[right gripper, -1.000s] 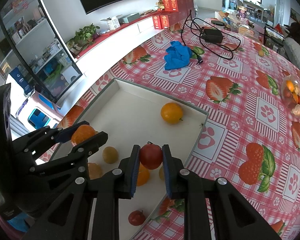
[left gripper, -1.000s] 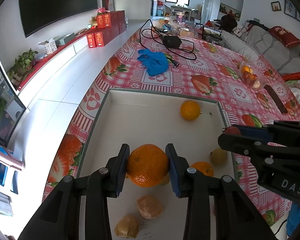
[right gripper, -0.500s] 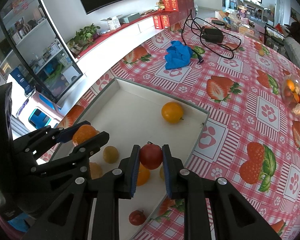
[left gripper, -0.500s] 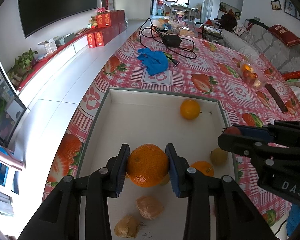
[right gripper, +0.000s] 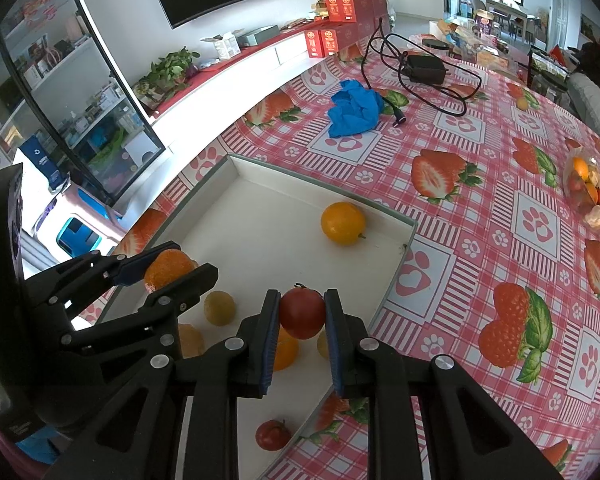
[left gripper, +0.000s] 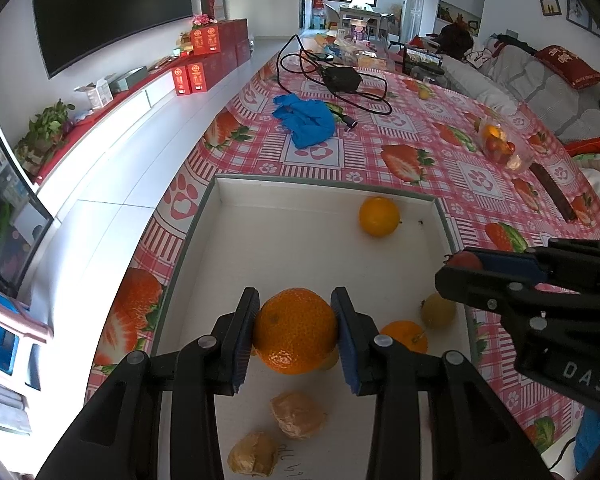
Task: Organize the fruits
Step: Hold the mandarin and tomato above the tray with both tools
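So the left gripper (left gripper: 295,330) has its blue ribbed pads clamped on a big dimpled mandarin (left gripper: 295,330), held up above the near half of the white tray (left gripper: 196,224). To its right, the right gripper (right gripper: 301,313) is pinching a smooth, glossy red tomato (right gripper: 301,313) over the tray's right wall. I'd guess both drops go straight down, near the loose yellow orange (right gripper: 343,223) and the other fruit.

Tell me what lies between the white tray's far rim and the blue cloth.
Only bare strawberry-print tablecloth separates the white tray's far rim from the crumpled blue cloth; both wrist views show it.
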Motion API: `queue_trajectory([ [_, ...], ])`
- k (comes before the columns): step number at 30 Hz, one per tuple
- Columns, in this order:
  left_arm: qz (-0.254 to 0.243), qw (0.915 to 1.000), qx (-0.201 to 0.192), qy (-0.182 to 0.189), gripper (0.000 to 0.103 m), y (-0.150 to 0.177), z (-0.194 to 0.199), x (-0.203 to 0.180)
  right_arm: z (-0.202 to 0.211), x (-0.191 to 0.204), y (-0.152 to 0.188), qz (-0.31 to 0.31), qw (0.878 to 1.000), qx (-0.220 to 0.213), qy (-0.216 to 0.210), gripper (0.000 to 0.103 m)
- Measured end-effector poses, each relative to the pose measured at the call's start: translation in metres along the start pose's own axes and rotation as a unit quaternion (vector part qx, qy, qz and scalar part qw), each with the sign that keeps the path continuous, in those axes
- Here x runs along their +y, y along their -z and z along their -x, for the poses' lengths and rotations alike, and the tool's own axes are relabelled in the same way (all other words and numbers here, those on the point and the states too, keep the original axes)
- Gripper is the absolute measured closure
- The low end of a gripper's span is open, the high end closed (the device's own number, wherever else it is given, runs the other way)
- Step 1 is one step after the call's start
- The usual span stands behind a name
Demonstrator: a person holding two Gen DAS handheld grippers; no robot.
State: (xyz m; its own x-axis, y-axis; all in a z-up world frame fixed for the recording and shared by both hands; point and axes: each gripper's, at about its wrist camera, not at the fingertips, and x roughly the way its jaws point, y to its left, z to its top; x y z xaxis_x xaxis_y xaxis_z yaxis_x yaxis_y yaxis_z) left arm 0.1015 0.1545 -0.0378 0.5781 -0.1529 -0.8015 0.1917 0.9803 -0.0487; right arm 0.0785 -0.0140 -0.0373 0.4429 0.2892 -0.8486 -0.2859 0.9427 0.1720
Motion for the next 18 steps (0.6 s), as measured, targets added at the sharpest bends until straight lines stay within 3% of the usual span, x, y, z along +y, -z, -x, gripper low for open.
queue_trajectory([
  [18,-0.001,1.0,0.001,-0.001,0.062,-0.0002,-0.0011,-0.0014,-0.0003,-0.0012,0.0007,0.0,1.0,0.0,0.0,0.08],
])
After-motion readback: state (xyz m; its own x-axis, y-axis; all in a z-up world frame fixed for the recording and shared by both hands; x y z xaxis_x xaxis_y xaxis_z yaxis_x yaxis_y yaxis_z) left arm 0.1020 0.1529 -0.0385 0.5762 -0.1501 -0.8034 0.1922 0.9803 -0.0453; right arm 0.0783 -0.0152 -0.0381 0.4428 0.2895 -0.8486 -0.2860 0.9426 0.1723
